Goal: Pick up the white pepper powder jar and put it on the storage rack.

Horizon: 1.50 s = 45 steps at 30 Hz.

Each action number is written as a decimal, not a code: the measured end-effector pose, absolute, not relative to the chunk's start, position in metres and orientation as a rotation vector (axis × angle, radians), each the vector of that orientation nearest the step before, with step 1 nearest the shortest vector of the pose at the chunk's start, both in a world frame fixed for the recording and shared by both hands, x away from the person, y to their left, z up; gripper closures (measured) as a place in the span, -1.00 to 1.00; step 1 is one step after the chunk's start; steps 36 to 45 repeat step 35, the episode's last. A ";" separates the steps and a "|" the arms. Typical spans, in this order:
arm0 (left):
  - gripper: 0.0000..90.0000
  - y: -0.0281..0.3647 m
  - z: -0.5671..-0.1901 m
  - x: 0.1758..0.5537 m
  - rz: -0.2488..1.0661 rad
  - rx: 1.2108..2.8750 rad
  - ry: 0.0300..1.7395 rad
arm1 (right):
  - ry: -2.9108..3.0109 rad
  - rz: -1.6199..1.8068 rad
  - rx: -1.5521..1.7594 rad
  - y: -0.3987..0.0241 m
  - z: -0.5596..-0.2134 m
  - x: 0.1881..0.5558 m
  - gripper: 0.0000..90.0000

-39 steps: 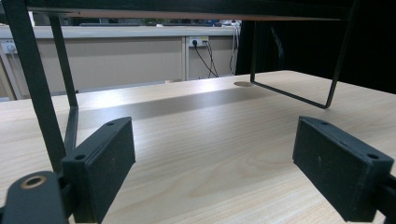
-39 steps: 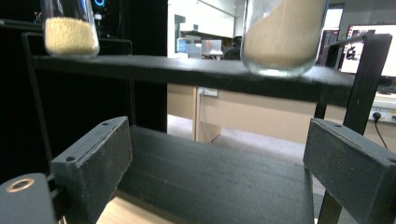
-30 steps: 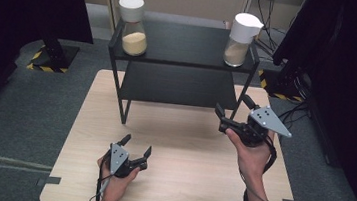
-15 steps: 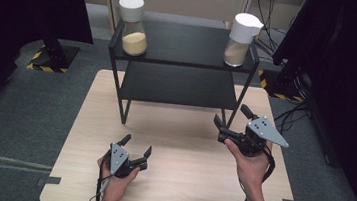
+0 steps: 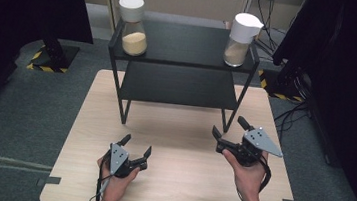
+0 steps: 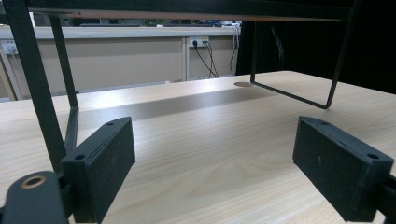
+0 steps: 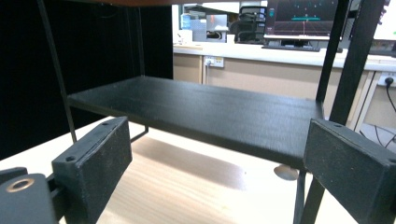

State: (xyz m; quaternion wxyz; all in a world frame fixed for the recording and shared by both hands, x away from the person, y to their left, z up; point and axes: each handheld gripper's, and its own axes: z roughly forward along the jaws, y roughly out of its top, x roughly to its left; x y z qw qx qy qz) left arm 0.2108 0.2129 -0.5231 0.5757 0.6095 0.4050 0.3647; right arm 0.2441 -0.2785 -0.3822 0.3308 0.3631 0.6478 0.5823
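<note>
On grey carpet (image 5: 24,114), pale wooden table (image 5: 178,181)

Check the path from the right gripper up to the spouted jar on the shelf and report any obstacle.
Nothing visible stands between the right gripper and the spouted jar. The jar sits at the top shelf's right front corner, open from the front.

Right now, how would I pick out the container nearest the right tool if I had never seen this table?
Find the black two-tier rack standing at the far side of the wooden table. On its top shelf, at the right end, stands a glass jar partly filled with pale grains. Unlike the left jar with its plain round lid, this one's white lid has a pouring spout.
</note>
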 end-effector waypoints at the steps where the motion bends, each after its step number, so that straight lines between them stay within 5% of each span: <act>1: -0.72 0.213 -0.523 0.211 0.853 1.426 0.948 | 1.701 1.520 0.954 -0.279 -0.386 0.243 -0.82; 19: -0.73 0.213 -0.523 0.211 0.855 1.425 0.948 | 1.852 1.443 1.104 -0.292 -0.476 0.223 -0.83; 45: -0.73 0.213 -0.523 0.211 0.854 1.433 0.946 | 1.861 1.429 1.105 -0.293 -0.482 0.222 -0.84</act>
